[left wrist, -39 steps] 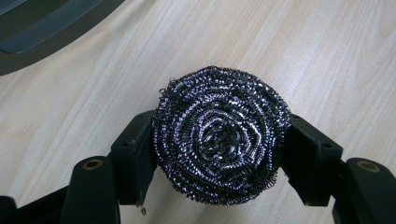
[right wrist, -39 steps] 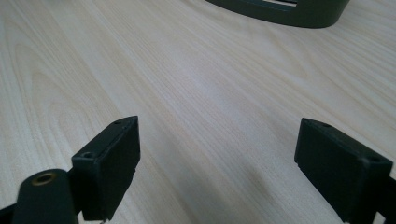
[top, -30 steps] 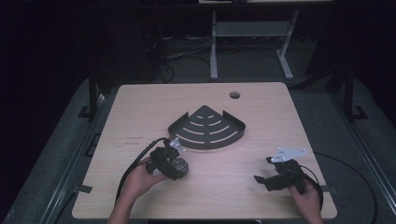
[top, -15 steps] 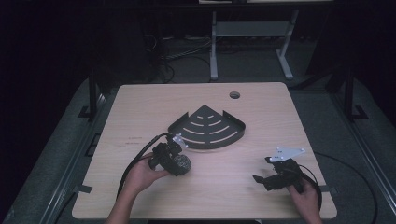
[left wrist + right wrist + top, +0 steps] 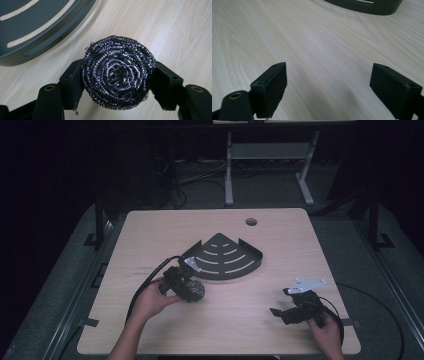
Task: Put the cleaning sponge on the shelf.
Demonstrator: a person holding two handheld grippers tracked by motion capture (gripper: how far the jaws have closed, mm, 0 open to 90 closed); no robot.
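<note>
Two jaws of left gripper (image 5: 117, 82) (clamped), steel scourer (image 5: 118, 72)

The steel scourer (image 5: 117, 72) is dark silvery with purple glints in spiral coils, the slotted corner shelf (image 5: 225, 257) is black, and the table (image 5: 160, 235) shows pale wood grain.

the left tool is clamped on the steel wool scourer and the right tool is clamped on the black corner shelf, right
Half right. The left tool is clamped on the steel wool scourer, but the right tool holds nothing: the right gripper view shows its jaws open over bare table, apart from the black corner shelf.
</note>
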